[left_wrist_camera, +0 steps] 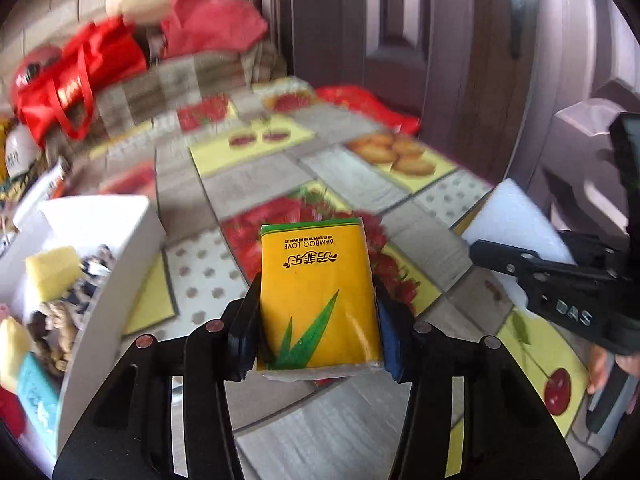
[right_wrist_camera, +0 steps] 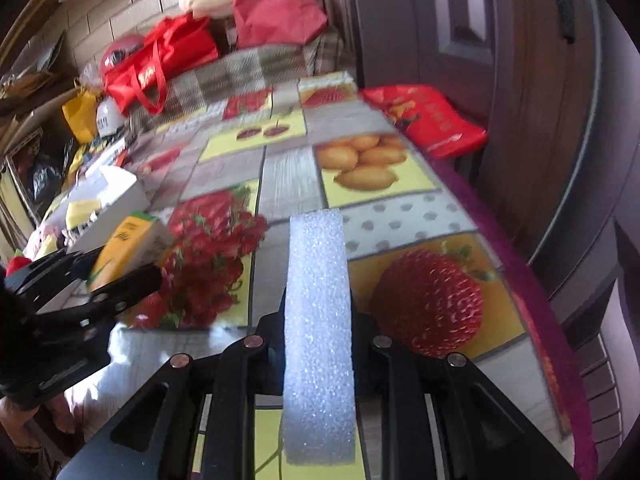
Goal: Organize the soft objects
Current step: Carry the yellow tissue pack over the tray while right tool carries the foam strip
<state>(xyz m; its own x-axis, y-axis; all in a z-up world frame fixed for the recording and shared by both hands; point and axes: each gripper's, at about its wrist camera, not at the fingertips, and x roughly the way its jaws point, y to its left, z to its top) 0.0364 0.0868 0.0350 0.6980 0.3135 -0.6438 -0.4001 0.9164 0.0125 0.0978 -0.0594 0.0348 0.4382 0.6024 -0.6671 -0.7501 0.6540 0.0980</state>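
Note:
A yellow tissue pack (left_wrist_camera: 316, 280) with green leaf print sits between the fingers of my left gripper (left_wrist_camera: 316, 316); both pads press its sides over the fruit-print tablecloth (left_wrist_camera: 248, 184). My right gripper (right_wrist_camera: 318, 320) is shut on a white foam block (right_wrist_camera: 318, 300), held on edge above the table. In the left wrist view that foam block (left_wrist_camera: 512, 216) and the right gripper (left_wrist_camera: 500, 260) show at the right. The right wrist view has the left gripper (right_wrist_camera: 120, 276) and the tissue pack (right_wrist_camera: 128, 240) at its left. A white box (left_wrist_camera: 120, 232) at the left holds a yellow sponge (left_wrist_camera: 52, 268) and other soft items.
Red bags (left_wrist_camera: 76, 76) and a red cloth bag (right_wrist_camera: 276, 4) are piled at the table's far end. A red packet (right_wrist_camera: 428, 116) lies by the far right edge. A dark door (right_wrist_camera: 460, 40) stands right of the table. A person's hand (left_wrist_camera: 600, 364) holds the right gripper.

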